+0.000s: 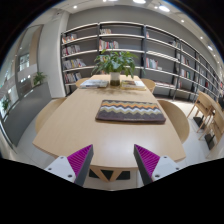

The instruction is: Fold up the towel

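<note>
gripper is released, fingers spread wide w/ nothing between them, hovering over the near edge of the counter. the towel, zigzag-patterned, lies flat on the counter beyond the fingers, a bit to the right of centre, well apart from both pads.

risks, as i judge them: towel looks thin and flat on a smooth wooden top, so the fingers may scrape the counter & miss the edge, or push the cloth along instead of pinching it. grabbing mid-edge rather than a corner would prob. give a skewed fold. it already looks doubled up, so fingers could catch only the top layer and peel it open. the potted plant stands beyond the towel; a big sweep fwd could brush it. papers or a book lie left of the plant, less likely in the way.

counts: 1 towel, 1 gripper w/ 2 pink pads, 1 counter, 1 potted plant, 1 item of papers. bookshelves along the far wall; a chair at right, can't tell how many more.
</note>
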A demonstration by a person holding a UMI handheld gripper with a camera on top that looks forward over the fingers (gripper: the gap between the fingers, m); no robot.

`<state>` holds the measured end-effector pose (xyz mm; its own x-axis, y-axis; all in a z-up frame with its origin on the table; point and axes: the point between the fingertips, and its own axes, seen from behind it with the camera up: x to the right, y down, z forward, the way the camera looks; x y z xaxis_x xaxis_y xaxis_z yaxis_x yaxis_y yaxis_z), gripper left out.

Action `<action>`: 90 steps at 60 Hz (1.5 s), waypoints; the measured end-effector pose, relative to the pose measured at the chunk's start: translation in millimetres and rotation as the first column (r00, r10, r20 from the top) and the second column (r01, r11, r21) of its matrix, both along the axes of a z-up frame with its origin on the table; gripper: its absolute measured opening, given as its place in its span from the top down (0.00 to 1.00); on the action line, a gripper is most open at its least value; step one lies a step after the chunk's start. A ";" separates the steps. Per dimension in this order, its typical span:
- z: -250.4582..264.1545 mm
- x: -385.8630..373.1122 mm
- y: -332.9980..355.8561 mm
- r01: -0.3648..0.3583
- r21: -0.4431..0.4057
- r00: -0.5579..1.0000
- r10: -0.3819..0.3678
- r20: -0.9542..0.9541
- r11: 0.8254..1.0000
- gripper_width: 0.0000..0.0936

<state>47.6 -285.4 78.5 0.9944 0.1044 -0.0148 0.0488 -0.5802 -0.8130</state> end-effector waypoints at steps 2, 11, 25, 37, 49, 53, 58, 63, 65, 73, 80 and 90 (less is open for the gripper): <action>-9.0 -9.8 12.3 -0.009 -0.011 1.000 0.009 0.013 1.000 0.12; -26.6 -57.1 78.9 -0.040 -0.056 0.999 0.041 0.024 0.998 0.11; -36.4 -93.7 216.7 -0.015 -0.067 0.999 0.019 0.049 0.998 0.13; -57.5 -92.1 281.3 0.002 -0.113 0.997 0.008 0.083 0.994 0.18; -85.6 -75.7 281.0 0.042 -0.173 0.994 -0.024 0.105 0.984 0.57; -87.1 -69.1 282.2 0.040 -0.171 0.992 -0.019 0.125 0.984 0.68; -86.7 -60.4 281.8 0.009 -0.178 0.984 0.022 0.174 0.984 0.90; -86.0 -62.3 281.0 -0.031 -0.189 0.987 0.060 0.150 0.982 0.91; -86.4 -62.3 281.9 -0.036 -0.193 0.990 0.062 0.129 0.981 0.92; -45.1 -42.5 283.9 -0.054 -0.156 0.996 0.065 0.064 0.986 0.93; 19.7 17.1 289.2 -0.035 -0.054 0.990 0.042 0.134 0.998 0.93; 54.1 111.0 288.5 0.017 -0.008 0.983 -0.015 0.181 1.000 0.93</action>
<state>158.6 3.2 132.6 0.9822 0.0893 0.1651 0.1857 -0.5895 -0.7861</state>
